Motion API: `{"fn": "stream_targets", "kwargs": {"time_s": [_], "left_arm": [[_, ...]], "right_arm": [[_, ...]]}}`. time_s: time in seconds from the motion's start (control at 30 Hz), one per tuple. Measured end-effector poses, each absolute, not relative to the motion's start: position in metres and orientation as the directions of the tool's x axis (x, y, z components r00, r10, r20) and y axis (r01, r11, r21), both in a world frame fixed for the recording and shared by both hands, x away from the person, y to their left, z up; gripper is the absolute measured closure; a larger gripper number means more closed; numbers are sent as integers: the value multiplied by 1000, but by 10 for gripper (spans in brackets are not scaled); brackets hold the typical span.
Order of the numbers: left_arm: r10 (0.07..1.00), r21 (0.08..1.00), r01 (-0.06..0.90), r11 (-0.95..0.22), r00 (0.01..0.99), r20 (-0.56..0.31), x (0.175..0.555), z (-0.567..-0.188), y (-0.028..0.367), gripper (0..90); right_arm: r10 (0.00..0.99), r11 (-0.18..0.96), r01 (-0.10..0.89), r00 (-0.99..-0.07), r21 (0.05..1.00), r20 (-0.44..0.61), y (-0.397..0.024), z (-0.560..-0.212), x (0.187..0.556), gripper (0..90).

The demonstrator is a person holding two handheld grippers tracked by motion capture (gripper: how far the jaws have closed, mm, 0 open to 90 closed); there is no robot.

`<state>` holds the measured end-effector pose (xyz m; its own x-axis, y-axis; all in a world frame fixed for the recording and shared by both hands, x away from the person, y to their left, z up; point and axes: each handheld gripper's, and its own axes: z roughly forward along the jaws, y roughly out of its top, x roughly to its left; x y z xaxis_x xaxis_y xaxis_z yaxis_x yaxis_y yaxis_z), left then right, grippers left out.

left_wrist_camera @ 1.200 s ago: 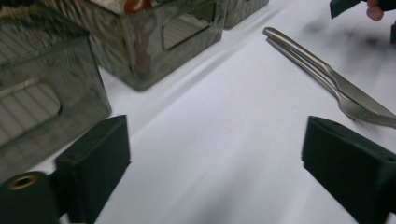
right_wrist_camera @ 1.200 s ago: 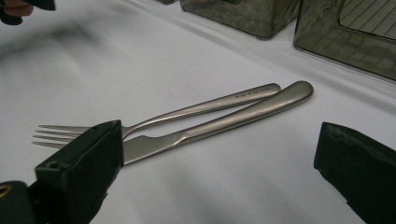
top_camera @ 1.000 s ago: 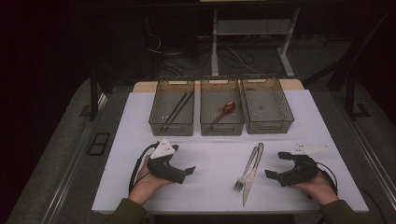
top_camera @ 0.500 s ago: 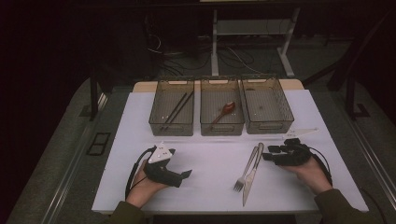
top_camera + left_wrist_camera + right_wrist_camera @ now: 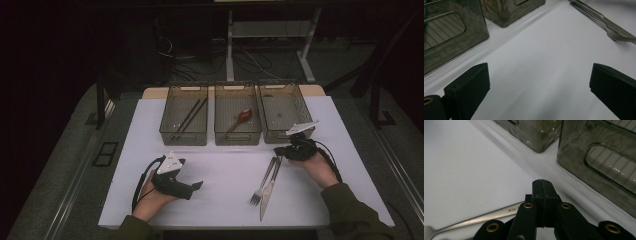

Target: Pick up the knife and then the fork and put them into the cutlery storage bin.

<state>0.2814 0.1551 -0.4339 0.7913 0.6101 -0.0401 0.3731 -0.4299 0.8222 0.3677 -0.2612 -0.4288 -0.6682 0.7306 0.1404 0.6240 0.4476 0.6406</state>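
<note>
A fork point(image 5: 263, 181) and a knife point(image 5: 266, 197) lie side by side on the white mat point(image 5: 225, 165), right of centre. My right gripper point(image 5: 276, 151) sits at the top end of their handles, just in front of the right bin. Its jaws have just been closing and now stand shut with nothing between them point(image 5: 543, 187); a metal handle point(image 5: 486, 216) lies on the mat just beside them. My left gripper point(image 5: 197, 186) rests low over the mat at the left, pointing right, jaws wide open and empty point(image 5: 539, 87). The fork and knife point(image 5: 604, 22) lie farther off ahead of it.
Three smoky clear bins stand in a row at the mat's far side: the left bin point(image 5: 167, 117) holds dark chopsticks point(image 5: 190, 117), the middle bin point(image 5: 220, 112) a reddish spoon point(image 5: 241, 118), the right bin point(image 5: 282, 107) looks empty. Table legs and cables lie beyond.
My right hand moved away from me and leftward, from the mat's right side up to the top of the cutlery handles, and its jaws closed. The left hand stayed put.
</note>
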Motion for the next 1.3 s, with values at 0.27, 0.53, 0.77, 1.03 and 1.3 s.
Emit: {"fn": "stream_targets", "kwargs": {"time_s": [0.27, 0.53, 0.77, 1.03, 1.3], "left_arm": [[610, 817, 381, -432, 791, -46, 283, -436, 155, 20], [610, 814, 384, -437, 791, -46, 283, -437, 155, 20], [609, 814, 384, -436, 792, -47, 283, -436, 155, 20], [607, 811, 386, -440, 793, -48, 283, -437, 154, 20], [606, 811, 384, -441, 794, -47, 282, -436, 154, 20]], "right_arm": [[746, 472, 644, -656, 602, 116, -254, -435, 379, 888], [748, 483, 648, -655, 589, 107, -255, -438, 380, 889], [750, 504, 644, -657, 576, 79, -252, -439, 379, 889], [758, 498, 654, -647, 569, 81, -263, -440, 376, 889], [760, 518, 659, -648, 545, 61, -273, -438, 367, 889]]}}
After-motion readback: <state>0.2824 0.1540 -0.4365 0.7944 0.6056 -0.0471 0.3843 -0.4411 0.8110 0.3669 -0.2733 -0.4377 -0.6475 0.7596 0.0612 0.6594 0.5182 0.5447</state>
